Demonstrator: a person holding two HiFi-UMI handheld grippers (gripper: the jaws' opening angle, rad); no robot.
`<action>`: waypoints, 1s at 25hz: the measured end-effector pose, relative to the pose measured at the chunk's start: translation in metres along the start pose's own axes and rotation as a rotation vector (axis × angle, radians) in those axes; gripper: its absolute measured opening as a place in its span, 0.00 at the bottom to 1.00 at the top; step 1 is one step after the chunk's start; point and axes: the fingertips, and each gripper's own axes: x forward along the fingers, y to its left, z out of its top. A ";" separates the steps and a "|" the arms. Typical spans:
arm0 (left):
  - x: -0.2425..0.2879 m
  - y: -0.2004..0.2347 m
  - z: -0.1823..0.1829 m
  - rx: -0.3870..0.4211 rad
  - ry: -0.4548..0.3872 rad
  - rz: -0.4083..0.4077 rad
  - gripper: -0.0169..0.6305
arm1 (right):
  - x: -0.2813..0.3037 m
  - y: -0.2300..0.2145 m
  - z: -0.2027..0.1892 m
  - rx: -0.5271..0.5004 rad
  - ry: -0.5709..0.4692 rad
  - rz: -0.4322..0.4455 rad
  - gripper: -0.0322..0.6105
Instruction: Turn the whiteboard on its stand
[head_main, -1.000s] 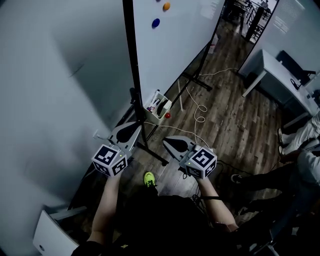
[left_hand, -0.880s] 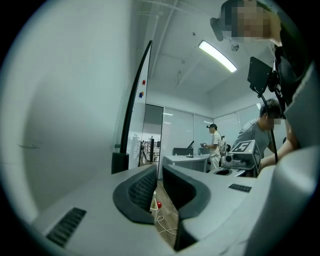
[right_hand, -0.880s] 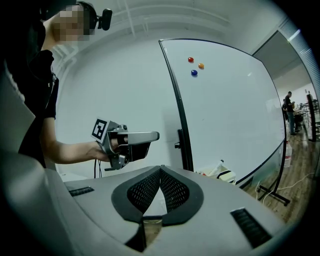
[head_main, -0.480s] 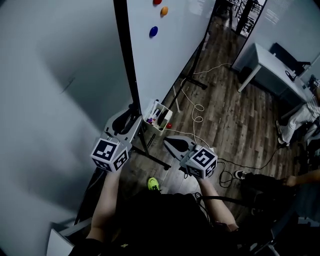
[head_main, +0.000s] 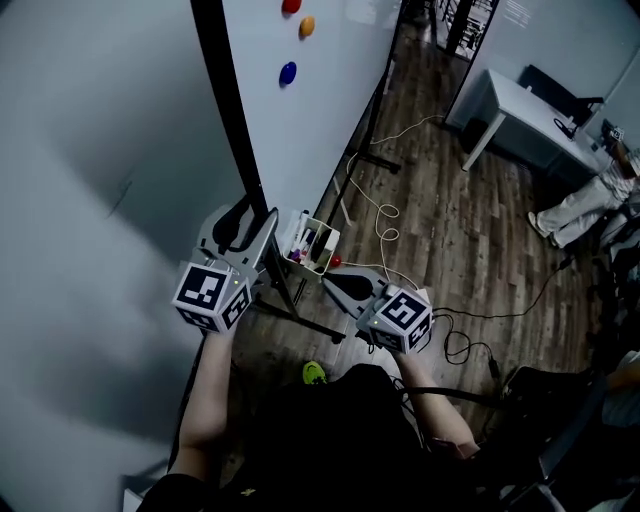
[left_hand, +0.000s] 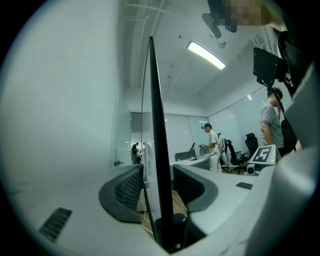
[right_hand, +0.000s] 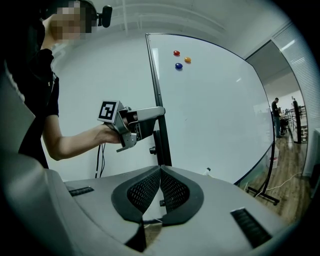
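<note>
Office room: wood-plank floor (head_main: 470, 230), plain grey wall (head_main: 90, 150) on the left, white desk (head_main: 520, 105) top right.

Head view:
- Whiteboard (head_main: 320, 120) upright on its stand, seen edge-on along its black frame (head_main: 225, 110).
- Red (head_main: 291, 6), orange (head_main: 307, 26) and blue (head_main: 288, 73) magnets near the board's top.
- White marker bin (head_main: 312, 243) hangs at the lower edge, pens inside. Their labels are too small to read.
- Loose white cable (head_main: 385, 215) runs over the floor under the board.
- Left gripper (head_main: 252, 215) is up at the frame, jaws on either side of it.
- Right gripper (head_main: 338, 285) is lower, near the bin, apart from the board.
- Each gripper's cube carries only black-and-white square markers: left cube (head_main: 210, 295), right cube (head_main: 400, 318).

Left gripper view:
- Left gripper (left_hand: 157, 172) fingers apart. The frame (left_hand: 156, 125) stands upright in the gap, with daylight on the left side. Not clamped.
- Background has a ceiling strip light (left_hand: 206, 55) and a person in a striped shirt (left_hand: 213, 145) at a desk.
- The right gripper's marker cube (left_hand: 263, 154) shows at the right edge.

Right gripper view:
- Right gripper (right_hand: 160, 172) fingers closed, tips touching, nothing between them.
- Ahead is the whiteboard face (right_hand: 215, 115), blank apart from the red (right_hand: 176, 53), orange (right_hand: 187, 59) and blue (right_hand: 178, 65) magnets.
- Left gripper (right_hand: 150, 114) is level with the frame (right_hand: 157, 100), marker cube (right_hand: 107, 111) facing the camera.
- A black knob (right_hand: 153, 150) sits on the stand just below it.
- One stand foot (right_hand: 262, 192) shows on the floor at the right.
</note>
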 end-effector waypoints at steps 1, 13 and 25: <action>0.005 0.001 0.001 0.005 -0.004 -0.008 0.29 | 0.000 -0.002 -0.002 0.001 0.005 -0.006 0.08; 0.045 0.002 0.020 0.065 0.001 -0.006 0.24 | -0.010 -0.026 0.000 -0.002 0.005 -0.011 0.08; 0.058 0.006 0.021 0.084 0.062 0.035 0.19 | -0.010 -0.046 0.002 0.009 0.009 0.011 0.08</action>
